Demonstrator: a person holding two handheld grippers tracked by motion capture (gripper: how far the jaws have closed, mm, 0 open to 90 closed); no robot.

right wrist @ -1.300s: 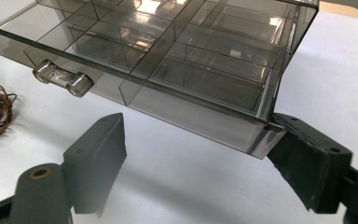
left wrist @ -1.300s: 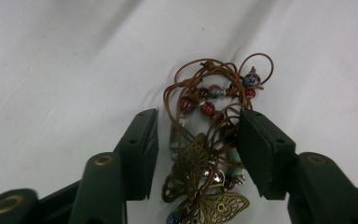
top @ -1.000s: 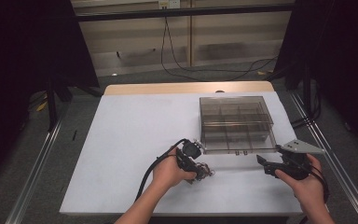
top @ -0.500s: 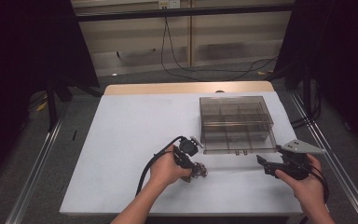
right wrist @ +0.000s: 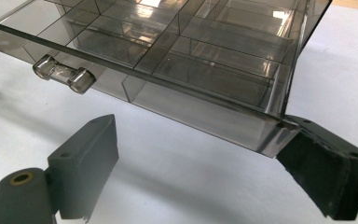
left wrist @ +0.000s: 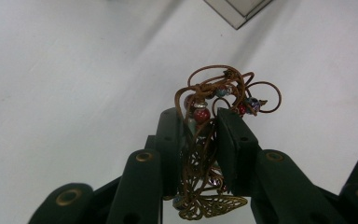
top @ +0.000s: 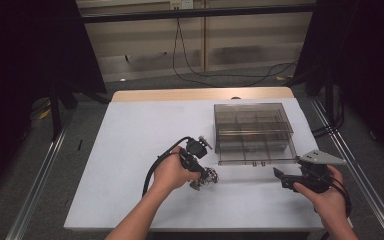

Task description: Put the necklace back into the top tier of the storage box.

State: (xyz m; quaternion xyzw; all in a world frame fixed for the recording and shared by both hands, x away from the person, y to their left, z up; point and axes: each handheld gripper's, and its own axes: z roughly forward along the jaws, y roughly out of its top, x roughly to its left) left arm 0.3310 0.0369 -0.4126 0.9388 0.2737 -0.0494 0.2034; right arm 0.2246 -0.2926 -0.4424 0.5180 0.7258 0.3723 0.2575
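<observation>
- Left gripper [top: 203, 176]: its fingers [left wrist: 170, 140] are clamped on a tangled piece of jewellery [left wrist: 214, 121] made of brown wire loops, red and blue beads and a brass filigree butterfly. The gap has narrowed over the last second. The bundle is pinched between the pads, with loops sticking out beyond the tips.
- Against the earlier high view, this hand now sits a little higher and nearer the table's [top: 130, 150] front edge, with the jewellery just above the white surface, left of the box.
- Right gripper [top: 285, 180]: fingers [right wrist: 88, 163] are spread wide and have just been opening further. Nothing is pressed between them. One finger sits just under the lid's corner. The hand has not shifted.
- Smoked clear compartment box [top: 252, 132]: on the right half of the table, its hinged lid [right wrist: 168, 79] projects forward over the surface. Position unchanged.
</observation>
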